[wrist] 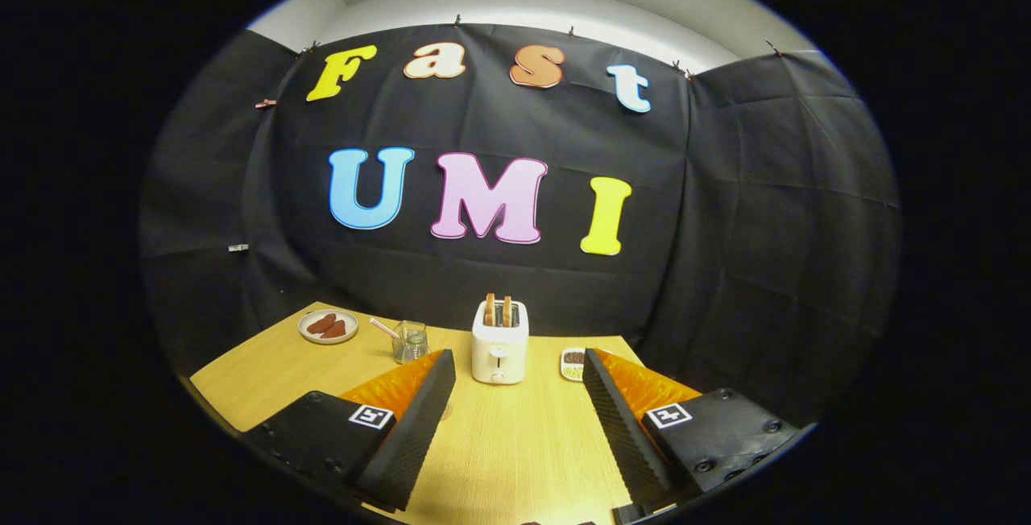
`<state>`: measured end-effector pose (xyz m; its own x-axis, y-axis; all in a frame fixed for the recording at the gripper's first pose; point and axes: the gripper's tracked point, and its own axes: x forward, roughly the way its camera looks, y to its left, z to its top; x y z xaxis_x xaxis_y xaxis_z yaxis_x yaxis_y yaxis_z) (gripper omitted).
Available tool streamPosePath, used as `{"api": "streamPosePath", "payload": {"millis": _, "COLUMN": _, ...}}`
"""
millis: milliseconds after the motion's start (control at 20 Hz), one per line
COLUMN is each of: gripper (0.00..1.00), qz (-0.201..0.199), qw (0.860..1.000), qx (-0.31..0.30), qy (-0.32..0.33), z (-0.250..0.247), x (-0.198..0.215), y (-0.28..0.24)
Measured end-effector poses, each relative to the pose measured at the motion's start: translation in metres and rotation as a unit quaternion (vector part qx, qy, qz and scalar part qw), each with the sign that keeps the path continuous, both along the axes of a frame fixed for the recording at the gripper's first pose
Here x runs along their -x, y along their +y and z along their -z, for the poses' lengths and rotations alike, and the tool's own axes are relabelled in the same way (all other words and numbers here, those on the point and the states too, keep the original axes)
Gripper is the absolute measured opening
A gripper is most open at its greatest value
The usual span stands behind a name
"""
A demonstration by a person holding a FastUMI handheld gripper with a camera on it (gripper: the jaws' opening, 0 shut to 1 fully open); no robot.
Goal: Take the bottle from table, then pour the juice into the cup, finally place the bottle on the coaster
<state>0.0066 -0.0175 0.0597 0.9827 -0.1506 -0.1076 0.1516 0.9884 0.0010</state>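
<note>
Gripper fingers spread wide over bare wooden table, holding nothing. Toaster with two slices stands just beyond them. Glass cup with a straw sits ahead of the left finger, plate farther left. Bottle can't be made out.

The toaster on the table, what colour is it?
White toaster, seen clearly in the gripper view.

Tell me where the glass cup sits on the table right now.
In the gripper view the glass cup stands on the wooden table, beyond the open gripper, between the plate and the white toaster.
</note>
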Motion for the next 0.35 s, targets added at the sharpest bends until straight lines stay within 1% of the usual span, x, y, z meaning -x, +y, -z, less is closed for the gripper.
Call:
{"api": "streamPosePath", "payload": {"millis": 150, "gripper": 0.97, "qz": 0.01, "qw": 1.0, "qx": -0.01, "qy": 0.015, "z": 0.012, "x": 0.018, "y": -0.001}}
{"api": "streamPosePath", "payload": {"millis": 350, "gripper": 0.98, "qz": 0.009, "qw": 1.0, "qx": -0.026, "qy": 0.011, "z": 0.011, "x": 0.023, "y": -0.001}}
